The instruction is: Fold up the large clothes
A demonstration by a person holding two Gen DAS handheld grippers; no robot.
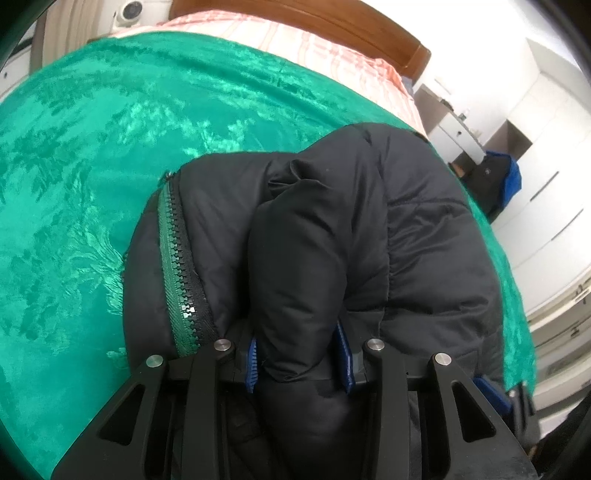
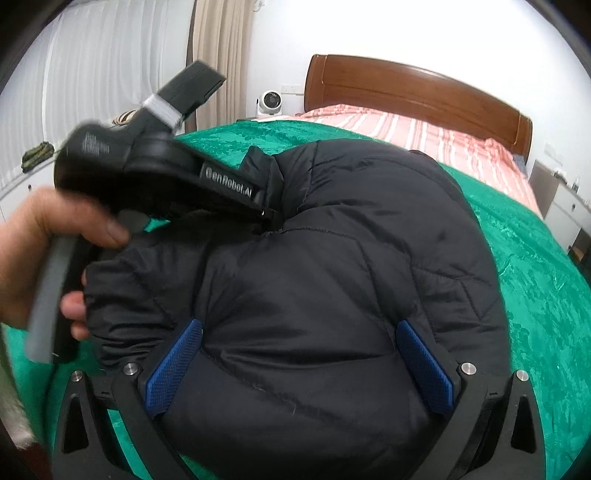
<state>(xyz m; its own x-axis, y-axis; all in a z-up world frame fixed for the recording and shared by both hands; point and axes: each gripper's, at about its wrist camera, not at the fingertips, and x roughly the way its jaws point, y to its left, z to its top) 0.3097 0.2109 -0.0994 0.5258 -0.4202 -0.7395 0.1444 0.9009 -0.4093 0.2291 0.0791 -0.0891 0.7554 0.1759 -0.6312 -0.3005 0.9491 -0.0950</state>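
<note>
Left wrist view: the left gripper is pinching a thick fold of the black puffer jacket between its blue pads; the padding bulges up between the jaws and hides most of both pads. The jacket lies on the green bedspread, directly ahead of this gripper and spreading away to the far right. Its green zipper runs along the jacket's left edge, from near the gripper toward the far left, so that edge points away from the tongs and slightly left. The bare bedspread stretches to the left and far side, up to the pink striped sheet and the wooden headboard.

Right wrist view: the right gripper has its jaws spread wide around a rounded bulk of the jacket, with the blue pads against both flanks of the padding, so it appears to be clamping that wide bundle. The jacket is bunched into a mound directly in front, its longer run going from the near left to the far right across the bedspread. At far left a hand holds the left gripper, whose tips bite into the jacket's far-left part near the collar. Both grippers sit on the jacket; the right one has the larger share of the bundle, so I judge the next fold turns on carrying the mound across its long run.
</note>
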